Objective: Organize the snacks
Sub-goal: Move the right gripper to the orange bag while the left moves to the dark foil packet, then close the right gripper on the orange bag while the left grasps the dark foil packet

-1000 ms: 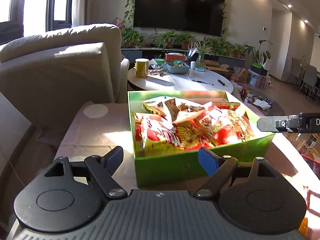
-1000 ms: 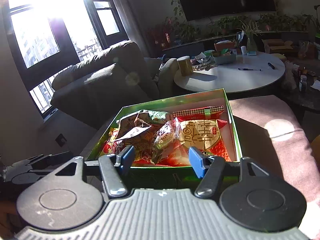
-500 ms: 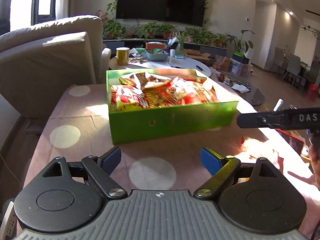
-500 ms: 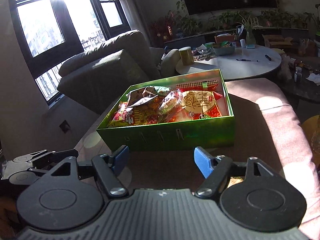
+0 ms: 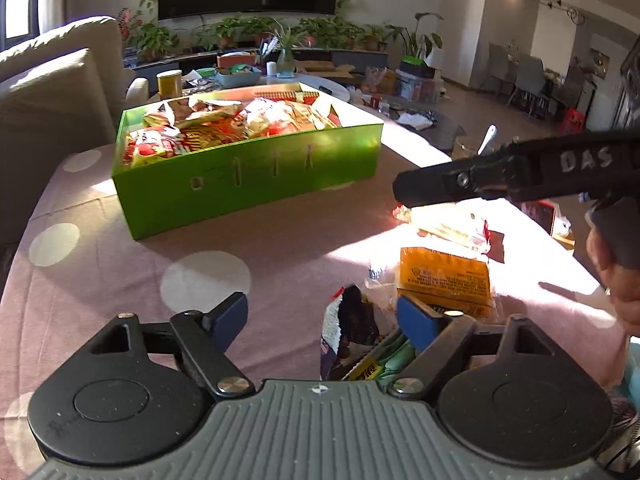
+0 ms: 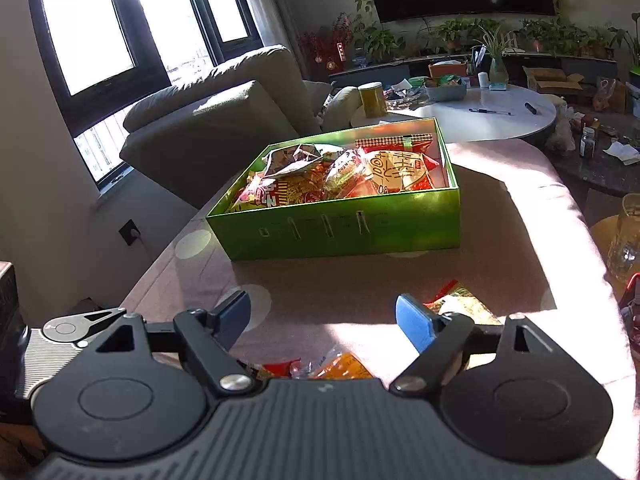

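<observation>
Snacks (image 5: 248, 124) filled the green box (image 5: 256, 184) on the pink tablecloth (image 5: 120, 264). Both grippers, left (image 5: 322, 318) and right (image 6: 323, 318), had pulled back from the box since earlier, wide open, empty. Loose packets, incl. orange pack (image 5: 444, 280), lay nearer than box.

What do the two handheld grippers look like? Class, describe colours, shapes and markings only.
The left gripper and the right gripper each have a ribbed grey body, two round black discs and black linkages ending in blue-padded fingers. Seen from the left wrist view, the right gripper's black side bears white "DAS" lettering.
</observation>
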Available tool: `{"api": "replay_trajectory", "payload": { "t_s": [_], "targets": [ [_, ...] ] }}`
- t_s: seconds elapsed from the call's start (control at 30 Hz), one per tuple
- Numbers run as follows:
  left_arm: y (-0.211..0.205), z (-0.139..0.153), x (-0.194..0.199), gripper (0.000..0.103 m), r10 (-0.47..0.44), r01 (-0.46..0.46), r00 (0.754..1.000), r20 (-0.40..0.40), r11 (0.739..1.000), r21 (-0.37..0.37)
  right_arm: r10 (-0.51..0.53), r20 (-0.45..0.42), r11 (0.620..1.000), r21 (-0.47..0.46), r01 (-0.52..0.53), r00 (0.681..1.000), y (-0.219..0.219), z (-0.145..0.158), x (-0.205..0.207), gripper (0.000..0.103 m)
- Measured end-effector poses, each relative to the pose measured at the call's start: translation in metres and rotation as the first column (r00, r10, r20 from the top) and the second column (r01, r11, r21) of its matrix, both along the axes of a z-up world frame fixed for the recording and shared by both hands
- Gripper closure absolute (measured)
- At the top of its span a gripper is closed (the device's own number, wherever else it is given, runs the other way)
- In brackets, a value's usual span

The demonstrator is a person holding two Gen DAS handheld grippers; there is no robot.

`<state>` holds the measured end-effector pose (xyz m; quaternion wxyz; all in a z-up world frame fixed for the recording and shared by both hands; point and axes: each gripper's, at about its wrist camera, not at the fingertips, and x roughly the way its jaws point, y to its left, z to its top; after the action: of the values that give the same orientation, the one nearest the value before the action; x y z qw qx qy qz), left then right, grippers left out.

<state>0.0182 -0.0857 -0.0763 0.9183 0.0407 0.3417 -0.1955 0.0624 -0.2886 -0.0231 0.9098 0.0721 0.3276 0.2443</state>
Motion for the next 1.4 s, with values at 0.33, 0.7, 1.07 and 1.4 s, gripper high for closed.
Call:
{"api": "replay_trajectory", "payload": {
  "t_s": [0.33,0.7,1.07,1.4],
  "targets": [
    [0.005,-0.010,0.008,0.046,0.046,-0.045,0.999,-0.007,0.999,0.023,-0.016,-0.019,1.000,0.004,0.016,1.000,-0.008,-0.007,-0.001,0.029],
    [0.019,-0.008,0.010,0.036,0.106,-0.106,0.994,-0.010,0.994,-0.002,0.059,-0.077,0.992,-0.105,-0.067,0.995,-0.005,-0.029,-0.009,0.029],
    [0.013,-0.021,0.019,0.054,0.099,-0.098,0.994,-0.045,0.995,0.017,0.076,-0.111,0.981,-0.167,-0.094,0.991,-0.001,-0.046,-0.009,0.029],
    [0.020,-0.007,0.014,0.059,0.118,-0.118,0.993,-0.010,0.993,-0.014,0.038,-0.093,0.981,-0.186,-0.055,0.995,0.003,-0.044,-0.009,0.030]
  ]
}}
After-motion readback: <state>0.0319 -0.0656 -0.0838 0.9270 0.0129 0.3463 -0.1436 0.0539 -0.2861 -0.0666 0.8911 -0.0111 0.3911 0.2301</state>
